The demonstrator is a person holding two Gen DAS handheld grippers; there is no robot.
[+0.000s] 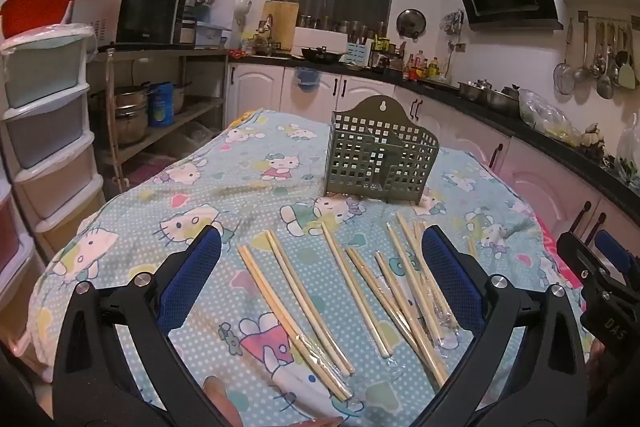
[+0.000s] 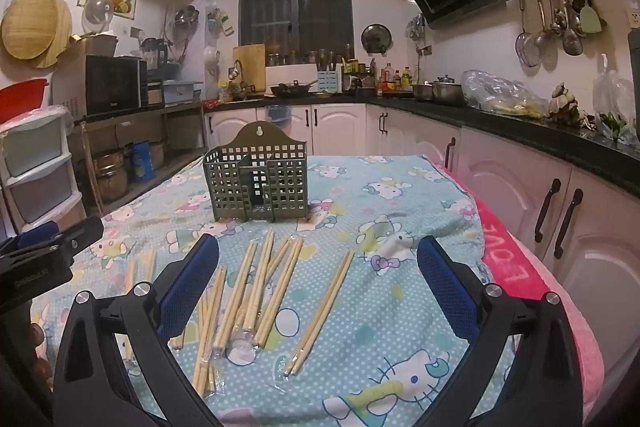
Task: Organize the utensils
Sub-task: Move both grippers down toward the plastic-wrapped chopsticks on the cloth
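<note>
Several pairs of pale wooden chopsticks [image 1: 352,295] lie loose on the Hello Kitty tablecloth [image 1: 200,187], some in clear plastic sleeves. They also show in the right wrist view [image 2: 256,291]. A grey-green perforated utensil holder [image 1: 380,157] stands upright behind them; it also shows in the right wrist view [image 2: 258,179]. My left gripper [image 1: 320,243] is open and empty, above the near chopsticks. My right gripper [image 2: 318,247] is open and empty, above the chopsticks, with one pair [image 2: 320,311] between its fingers' line. The right gripper shows at the left view's right edge [image 1: 600,267].
A pink towel [image 2: 516,259] covers the table's right side. White cabinets [image 2: 560,211] and a dark counter run along the right and back. Stacked plastic drawers [image 1: 48,131] and a metal shelf with pots [image 1: 160,107] stand to the left.
</note>
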